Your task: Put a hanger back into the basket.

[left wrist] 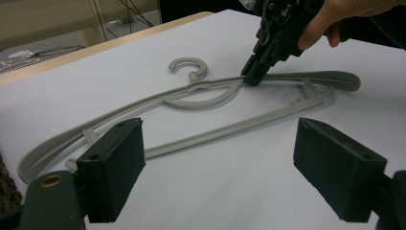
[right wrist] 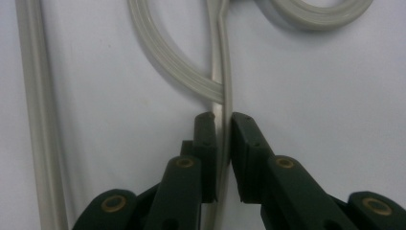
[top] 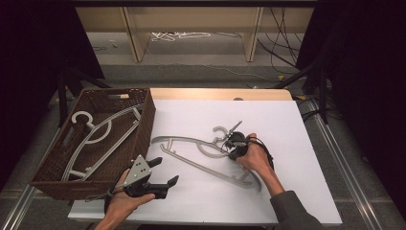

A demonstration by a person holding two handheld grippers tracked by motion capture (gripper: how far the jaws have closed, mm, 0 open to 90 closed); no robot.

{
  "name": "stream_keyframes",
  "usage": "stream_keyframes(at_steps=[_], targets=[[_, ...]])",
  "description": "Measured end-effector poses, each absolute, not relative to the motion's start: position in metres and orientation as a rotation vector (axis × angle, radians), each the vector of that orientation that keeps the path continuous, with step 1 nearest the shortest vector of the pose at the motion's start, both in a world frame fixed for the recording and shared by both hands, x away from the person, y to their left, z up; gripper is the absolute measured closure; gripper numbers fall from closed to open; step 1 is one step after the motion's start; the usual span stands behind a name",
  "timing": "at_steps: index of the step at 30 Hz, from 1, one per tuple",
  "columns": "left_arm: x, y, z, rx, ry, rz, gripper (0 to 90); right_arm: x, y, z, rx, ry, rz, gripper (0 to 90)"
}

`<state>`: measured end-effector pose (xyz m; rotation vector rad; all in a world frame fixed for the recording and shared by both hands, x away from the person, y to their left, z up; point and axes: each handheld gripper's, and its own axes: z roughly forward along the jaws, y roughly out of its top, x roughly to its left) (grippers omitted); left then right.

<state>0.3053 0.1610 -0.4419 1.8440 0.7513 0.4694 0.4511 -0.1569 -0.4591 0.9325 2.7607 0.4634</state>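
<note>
A brown wicker basket (top: pixel 143 125) sits at the table's left edge, well left of the fingers, with a grey hanger (top: pixel 98 139) lying inside. White cables (top: pixel 179 35) trail on the floor beyond.

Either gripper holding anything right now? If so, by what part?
The right gripper is shut on the grey hanger, on its upper arm just beside the neck below the hook. The left gripper is open, holding nothing.

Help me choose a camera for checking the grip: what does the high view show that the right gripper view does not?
High view alone: the wicker basket with another hanger inside it, the open left gripper and the white table. Right gripper view alone: the pads pinching the hanger's thin upper rail. Both share the grey hanger lying on the table and the right gripper shut on it.
</note>
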Motion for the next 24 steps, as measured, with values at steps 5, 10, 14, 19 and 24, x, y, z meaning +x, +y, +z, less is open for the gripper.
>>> stream_keyframes(at_steps=[5,10,14,19,24], targets=[[0.305,0.160,-0.442,1.847,0.759,0.474,17.6,0.447,-0.162,-0.452,0.868,2.737,0.452,82.2],[0.306,0.160,-0.441,1.852,0.748,0.489,17.8,0.437,-0.159,-0.442,0.813,2.719,0.449,82.3],[0.310,0.158,-0.440,1.827,0.765,0.489,18.1,0.432,-0.161,-0.434,0.771,2.703,0.474,82.3],[0.314,0.142,-0.434,1.840,0.756,0.508,19.2,0.422,-0.168,-0.423,0.757,2.674,0.505,82.3],[0.326,0.130,-0.426,1.879,0.750,0.538,20.3,0.412,-0.172,-0.415,0.732,2.668,0.505,82.3]])
